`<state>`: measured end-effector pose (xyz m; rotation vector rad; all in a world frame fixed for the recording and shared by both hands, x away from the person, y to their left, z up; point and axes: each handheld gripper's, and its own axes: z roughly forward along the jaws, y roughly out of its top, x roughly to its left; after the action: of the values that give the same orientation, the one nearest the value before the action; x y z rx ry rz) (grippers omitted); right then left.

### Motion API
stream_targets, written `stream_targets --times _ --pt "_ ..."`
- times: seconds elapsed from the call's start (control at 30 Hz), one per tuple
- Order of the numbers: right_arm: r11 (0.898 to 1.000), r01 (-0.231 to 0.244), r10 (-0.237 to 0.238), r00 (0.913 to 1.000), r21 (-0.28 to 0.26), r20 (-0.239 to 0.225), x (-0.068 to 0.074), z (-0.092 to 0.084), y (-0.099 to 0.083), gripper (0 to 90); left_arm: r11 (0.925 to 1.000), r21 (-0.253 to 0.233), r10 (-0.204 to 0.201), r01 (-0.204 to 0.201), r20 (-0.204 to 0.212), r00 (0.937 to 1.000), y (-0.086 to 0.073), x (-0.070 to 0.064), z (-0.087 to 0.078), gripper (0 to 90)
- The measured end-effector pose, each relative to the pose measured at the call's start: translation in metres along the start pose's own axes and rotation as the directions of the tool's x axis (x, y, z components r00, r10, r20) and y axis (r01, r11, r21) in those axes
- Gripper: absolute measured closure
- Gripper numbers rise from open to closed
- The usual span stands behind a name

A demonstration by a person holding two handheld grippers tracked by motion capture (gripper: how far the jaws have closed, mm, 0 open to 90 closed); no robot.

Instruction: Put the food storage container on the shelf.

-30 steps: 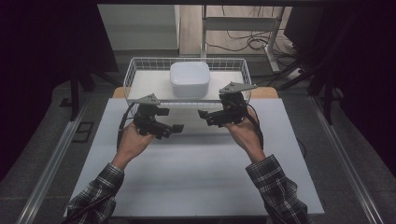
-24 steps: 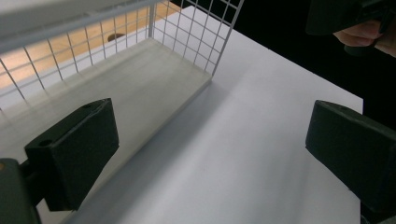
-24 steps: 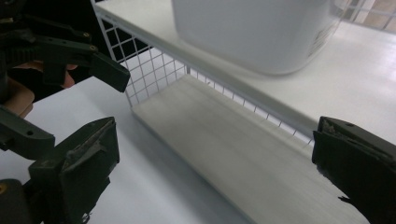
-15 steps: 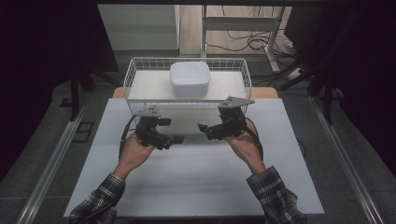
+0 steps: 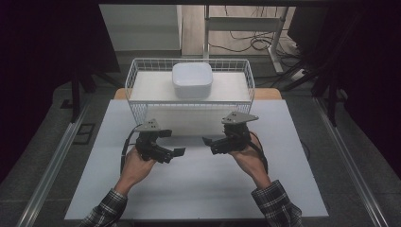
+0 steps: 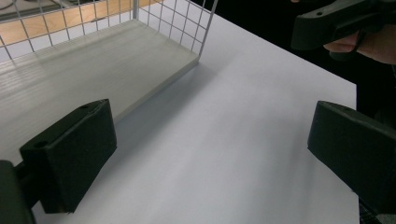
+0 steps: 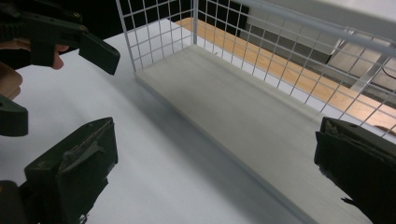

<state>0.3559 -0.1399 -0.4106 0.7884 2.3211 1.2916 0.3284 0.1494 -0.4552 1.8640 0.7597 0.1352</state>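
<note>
A white wire basket (image 5: 135,78) stands at the far side of the white table top (image 5: 198,189). A white rounded container (image 5: 191,79) rests in the basket's middle. My left gripper (image 5: 172,143) hovers in front of the basket, left of centre, open and holding nothing. My right gripper (image 5: 213,141) faces it from the right, also open and holding nothing. In the left gripper view the wide-apart jaws frame bare table, with the basket's corner (image 6: 201,32) ahead and the right gripper (image 6: 336,21) at top right. The right gripper view has the basket's wall (image 7: 159,32) ahead and the left gripper (image 7: 70,37) at upper left.
Metal rails (image 5: 56,161) run along both sides of the table. Beyond the basket are a wooden strip (image 5: 267,93), a metal frame (image 5: 246,23) and floor cables (image 5: 250,45). Dark surroundings flank the table.
Both grippers have drawn back from the basket's front toward the person and now sit lower over the table. Their jaws stay open.
</note>
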Motion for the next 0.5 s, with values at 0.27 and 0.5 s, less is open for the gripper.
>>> stream_targets --times 0.27,0.5 --pt "1.0 0.001 -0.001 1.0 0.009 0.009 0.004 -0.001 -0.015 0.0 1.0 0.007 0.005 -0.005 0.021 0.9998 -0.017 -0.003 -0.001 0.1" --pt "1.0 0.011 -0.012 0.9998 0.017 0.014 0.008 -0.006 -0.027 0.0 0.9996 0.023 0.014 -0.015 0.063 0.9979 -0.028 -0.01 -0.003 0.1"
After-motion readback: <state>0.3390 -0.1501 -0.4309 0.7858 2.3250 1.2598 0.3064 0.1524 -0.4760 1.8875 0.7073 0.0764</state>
